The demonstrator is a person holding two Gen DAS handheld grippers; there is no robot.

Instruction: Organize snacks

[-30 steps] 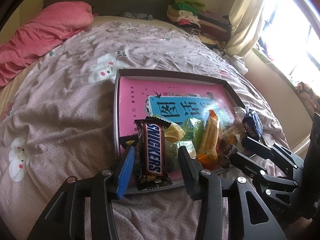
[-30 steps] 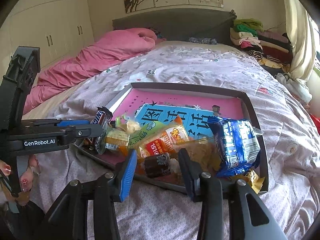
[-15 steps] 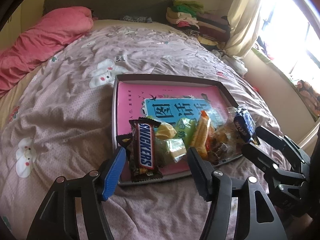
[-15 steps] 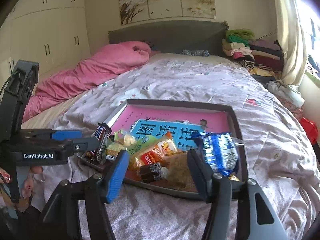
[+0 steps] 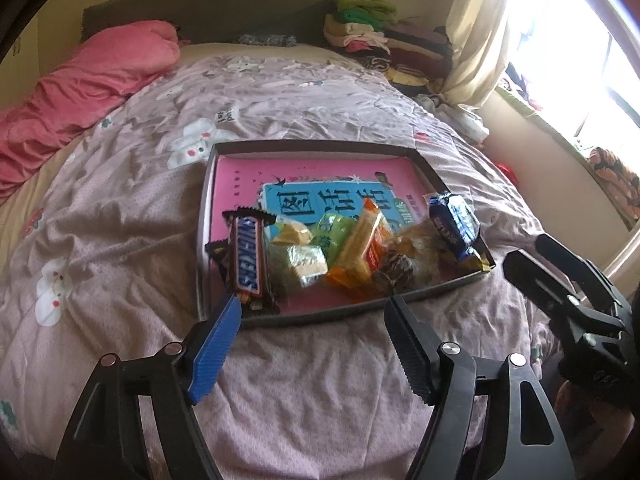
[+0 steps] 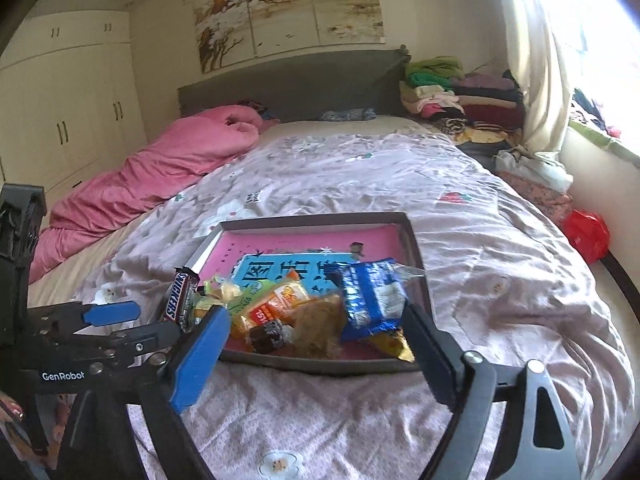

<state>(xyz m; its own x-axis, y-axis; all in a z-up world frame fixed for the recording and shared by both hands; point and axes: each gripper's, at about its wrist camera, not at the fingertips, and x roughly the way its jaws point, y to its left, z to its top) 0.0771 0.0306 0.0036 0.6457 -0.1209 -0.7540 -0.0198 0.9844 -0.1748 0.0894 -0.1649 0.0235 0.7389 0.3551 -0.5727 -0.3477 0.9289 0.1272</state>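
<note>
Daylit from the window (image 5: 580,52) at right, blown out to white glare. Strong fisheye bending, dark vignette at corners. Soft, slightly hazy focus throughout.

My two wrist cameras are looking down, close, from the bed's foot, both sharing the shallow grey pink-lined cardboard tray (image 5: 424,162) (image 6: 412,236).

Both the left gripper (image 5: 312,332) and the right gripper (image 6: 316,344) point downward side by side, jaws opening, nothing between them.
</note>
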